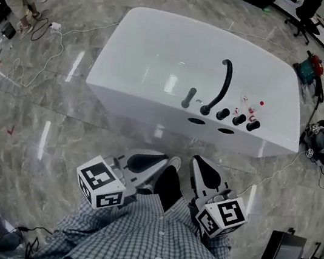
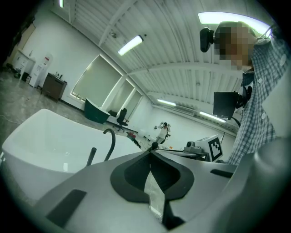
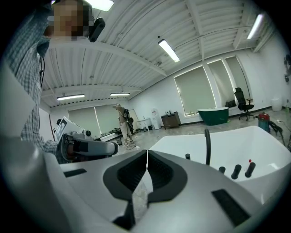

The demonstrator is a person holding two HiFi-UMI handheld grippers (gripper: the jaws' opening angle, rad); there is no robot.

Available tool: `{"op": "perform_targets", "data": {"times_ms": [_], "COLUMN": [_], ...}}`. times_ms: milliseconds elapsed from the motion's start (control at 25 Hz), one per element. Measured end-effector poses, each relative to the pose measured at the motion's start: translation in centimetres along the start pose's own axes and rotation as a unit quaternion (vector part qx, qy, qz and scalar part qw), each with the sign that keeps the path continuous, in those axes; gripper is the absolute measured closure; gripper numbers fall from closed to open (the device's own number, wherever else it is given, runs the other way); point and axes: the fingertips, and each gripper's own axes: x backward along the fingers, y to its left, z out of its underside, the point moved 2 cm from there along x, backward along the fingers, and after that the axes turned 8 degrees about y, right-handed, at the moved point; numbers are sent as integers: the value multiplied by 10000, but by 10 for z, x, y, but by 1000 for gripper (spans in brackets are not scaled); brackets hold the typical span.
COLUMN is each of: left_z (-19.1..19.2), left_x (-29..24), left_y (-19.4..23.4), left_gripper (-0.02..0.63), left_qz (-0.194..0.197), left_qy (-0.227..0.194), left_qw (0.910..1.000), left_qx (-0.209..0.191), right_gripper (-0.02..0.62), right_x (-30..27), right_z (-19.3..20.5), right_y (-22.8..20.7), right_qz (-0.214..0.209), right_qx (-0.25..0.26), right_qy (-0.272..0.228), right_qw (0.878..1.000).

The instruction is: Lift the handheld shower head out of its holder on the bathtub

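- Closest in, the left gripper (image 1: 155, 160) and right gripper (image 1: 200, 166) are held side by side above a checked shirt (image 1: 149, 240), both clamped tight with nothing gripped.
- Past a strip of marble floor (image 1: 57, 133), the white bathtub (image 1: 153, 111) is seen, well apart from both.
- The handheld shower head (image 1: 189, 97) is parked upright in its holder on the near rim, just left of the curved spout (image 1: 222, 84).
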Motion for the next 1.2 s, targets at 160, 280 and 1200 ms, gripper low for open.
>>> {"op": "perform_targets", "data": {"times_ms": [160, 280, 1200], "left_z": [-16, -29, -62], "left_x": [-32, -59, -157], "left_y": [24, 42, 171], "left_gripper": [597, 597, 597], "left_qz": [-45, -145, -761], "left_qy": [23, 90, -34], "left_qw": [9999, 9998, 9949], "left_qx": [110, 130, 661], "right_gripper": [577, 577, 577], "right_x": [-19, -35, -159], "right_z": [-10, -22, -41], "right_y": [-36, -66, -204], "right_qz": [-91, -178, -688], "right_qx": [70, 4, 291], "right_qy": [124, 238, 878], "right_qw": [9999, 9996, 9933]}}
